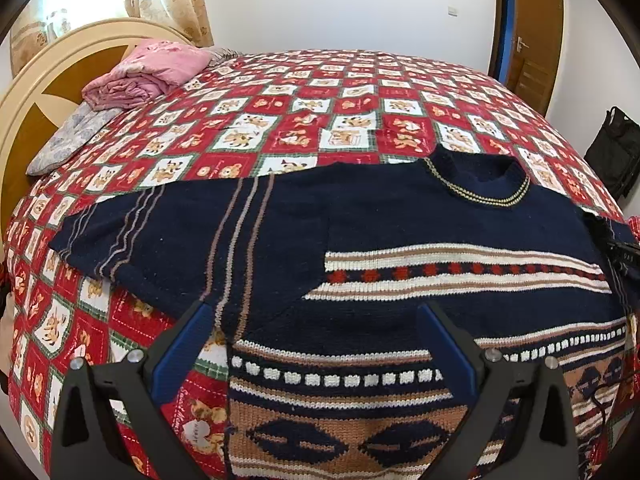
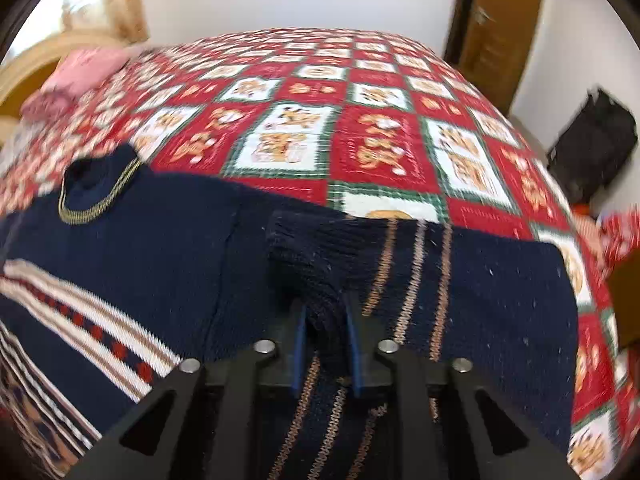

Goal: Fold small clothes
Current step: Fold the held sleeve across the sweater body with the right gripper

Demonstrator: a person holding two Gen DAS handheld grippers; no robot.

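Navy sweater (image 1: 380,216) lies spread flat on the bed (image 1: 320,92), front up, directly ahead of and beneath both tongs; collar (image 1: 480,184) with gold-striped edge lies beyond the left tongs, toward their right; patterned bands of white, tan and red cross the chest; tan diamond pattern at the hem sits just under the left tongs.

Left tongs (image 1: 320,320) stand wide, blue-lined fingers well apart, nothing between them; they hover over the sweater's lower body, near the seam where the left sleeve (image 1: 168,232) joins; that sleeve stretches away to their left.

Right tongs (image 2: 325,316) stand narrow, clamped on a bunched fold of the sweater's other sleeve (image 2: 420,280); the dark ribbed cuff (image 2: 308,248) rises just beyond the fingertips; tan stripes run along the sleeve under and right of these tongs; right-wrist view blurred.

Beyond the tongs: red checked bedspread with bear prints; pink folded blanket (image 1: 148,76) at the far left by the headboard (image 1: 48,80); black bag (image 1: 612,152) far right by the wall.
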